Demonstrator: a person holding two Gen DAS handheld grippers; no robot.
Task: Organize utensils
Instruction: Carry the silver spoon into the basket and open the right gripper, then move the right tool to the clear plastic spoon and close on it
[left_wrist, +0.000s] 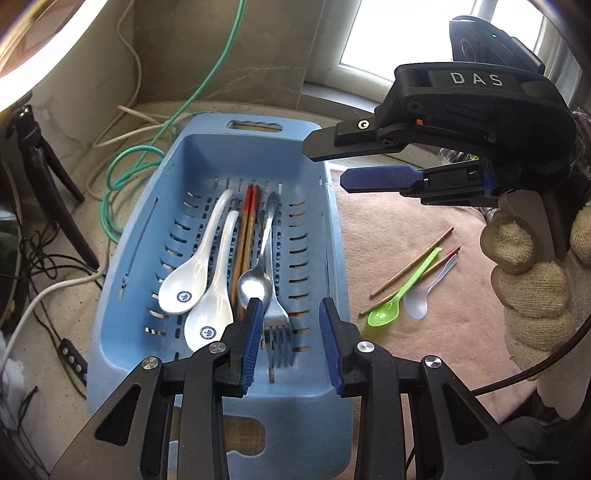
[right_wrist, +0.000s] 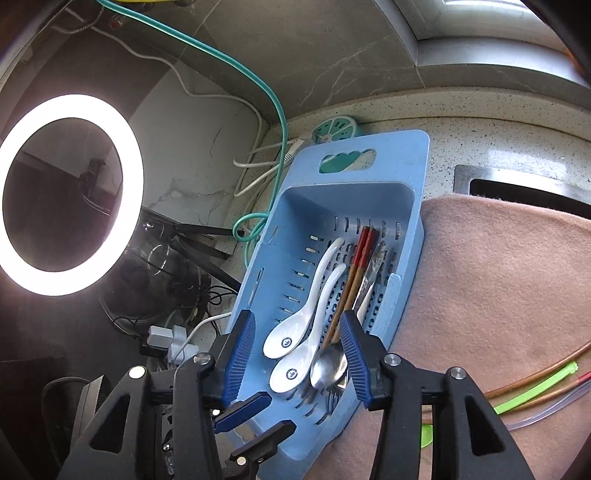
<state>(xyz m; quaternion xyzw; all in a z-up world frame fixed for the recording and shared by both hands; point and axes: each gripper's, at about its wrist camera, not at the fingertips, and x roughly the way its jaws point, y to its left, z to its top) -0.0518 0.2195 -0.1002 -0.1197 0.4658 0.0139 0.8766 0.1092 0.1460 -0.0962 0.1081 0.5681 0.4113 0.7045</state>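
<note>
Both claws, left (left_wrist: 291, 325) and right (right_wrist: 297, 343), hang part-open and empty over the blue basket (left_wrist: 122, 258), where spoons, chopsticks and fork lie; beside it on the cloth wait a green spoon (left_wrist: 388, 312), clear spoon (left_wrist: 419, 301) and chopsticks (left_wrist: 413, 263).

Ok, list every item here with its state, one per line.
Left gripper: open, empty, above the basket.
Right gripper: open, empty.
Blue basket: upright, partly filled.
White spoons: in the basket, side by side.
Red-tipped chopsticks: in the basket.
Metal spoon: in the basket.
Fork: in the basket.
Green spoon: on the cloth, outside the basket.
Clear spoon: on the cloth.
Loose chopsticks: on the cloth.
Ring light: on.
</note>
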